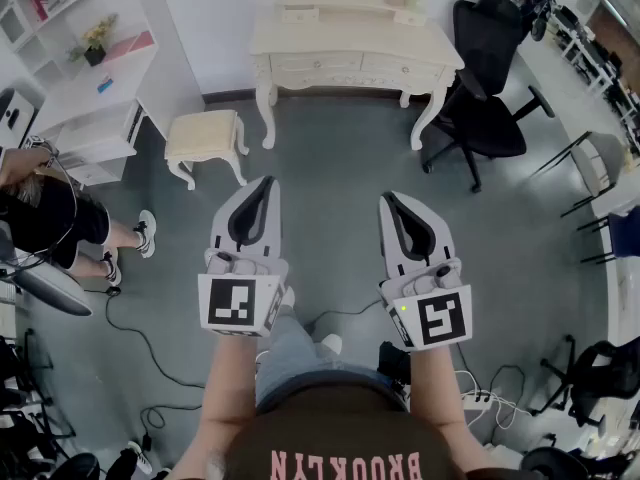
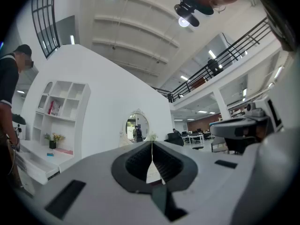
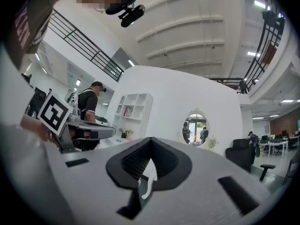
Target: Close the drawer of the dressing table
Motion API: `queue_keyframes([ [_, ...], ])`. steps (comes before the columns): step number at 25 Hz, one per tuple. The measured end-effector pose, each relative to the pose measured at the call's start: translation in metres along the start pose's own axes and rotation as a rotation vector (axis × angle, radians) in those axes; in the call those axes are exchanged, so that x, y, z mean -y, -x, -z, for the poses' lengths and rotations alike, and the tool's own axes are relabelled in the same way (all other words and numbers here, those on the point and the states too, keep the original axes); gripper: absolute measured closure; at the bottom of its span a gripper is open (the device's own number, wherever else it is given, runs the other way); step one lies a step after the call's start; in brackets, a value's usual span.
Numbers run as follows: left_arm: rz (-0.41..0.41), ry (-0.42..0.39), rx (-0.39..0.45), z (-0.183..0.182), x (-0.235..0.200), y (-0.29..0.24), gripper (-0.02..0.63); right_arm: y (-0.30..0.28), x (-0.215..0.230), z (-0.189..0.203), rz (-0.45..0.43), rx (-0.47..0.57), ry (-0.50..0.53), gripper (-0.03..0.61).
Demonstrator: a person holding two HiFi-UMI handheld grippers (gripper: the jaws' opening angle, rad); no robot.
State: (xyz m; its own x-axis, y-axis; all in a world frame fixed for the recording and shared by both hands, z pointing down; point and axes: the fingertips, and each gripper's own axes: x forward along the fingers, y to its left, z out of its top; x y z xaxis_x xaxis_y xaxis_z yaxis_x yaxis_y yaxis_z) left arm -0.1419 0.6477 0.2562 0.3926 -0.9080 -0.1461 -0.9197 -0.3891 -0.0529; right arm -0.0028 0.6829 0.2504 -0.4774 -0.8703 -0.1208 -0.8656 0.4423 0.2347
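The cream dressing table (image 1: 352,46) stands against the far wall, well beyond both grippers. It has front drawers (image 1: 312,65) and a small drawer box (image 1: 300,13) on top. From this distance I cannot tell which drawer stands out. My left gripper (image 1: 266,182) and right gripper (image 1: 387,199) are held side by side over the grey floor, pointing at the table, both shut and empty. In the left gripper view the jaws meet in a thin line (image 2: 152,144), with the table's oval mirror (image 2: 137,127) ahead. The right gripper (image 3: 150,139) is also closed, and the mirror (image 3: 196,128) shows to its right.
A cream stool (image 1: 205,140) stands left of the table, and a black office chair (image 1: 482,93) stands at its right corner. A white shelf unit (image 1: 95,83) lines the left wall, with a person (image 1: 50,218) beside it. Cables (image 1: 140,338) trail across the floor near my feet.
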Motion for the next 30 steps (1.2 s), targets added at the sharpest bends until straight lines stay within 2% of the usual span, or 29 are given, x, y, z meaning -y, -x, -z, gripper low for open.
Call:
queue_keyframes([
  [8, -0.022, -0.005, 0.01, 0.008, 0.017, 0.006, 0.609, 0.019, 0.016, 0.008, 0.01, -0.005, -0.015, 0.58],
  [15, -0.004, 0.002, -0.007, 0.023, 0.015, -0.029, 0.609, 0.001, 0.038, 0.022, 0.023, -0.003, -0.035, 0.58],
  [21, 0.018, 0.01, -0.022, 0.036, -0.006, -0.101, 0.609, -0.054, 0.072, 0.044, 0.035, -0.032, -0.033, 0.58],
  [30, 0.063, 0.012, -0.01, 0.051, -0.072, -0.23, 0.609, -0.193, 0.12, 0.069, 0.045, -0.044, -0.057, 0.58],
])
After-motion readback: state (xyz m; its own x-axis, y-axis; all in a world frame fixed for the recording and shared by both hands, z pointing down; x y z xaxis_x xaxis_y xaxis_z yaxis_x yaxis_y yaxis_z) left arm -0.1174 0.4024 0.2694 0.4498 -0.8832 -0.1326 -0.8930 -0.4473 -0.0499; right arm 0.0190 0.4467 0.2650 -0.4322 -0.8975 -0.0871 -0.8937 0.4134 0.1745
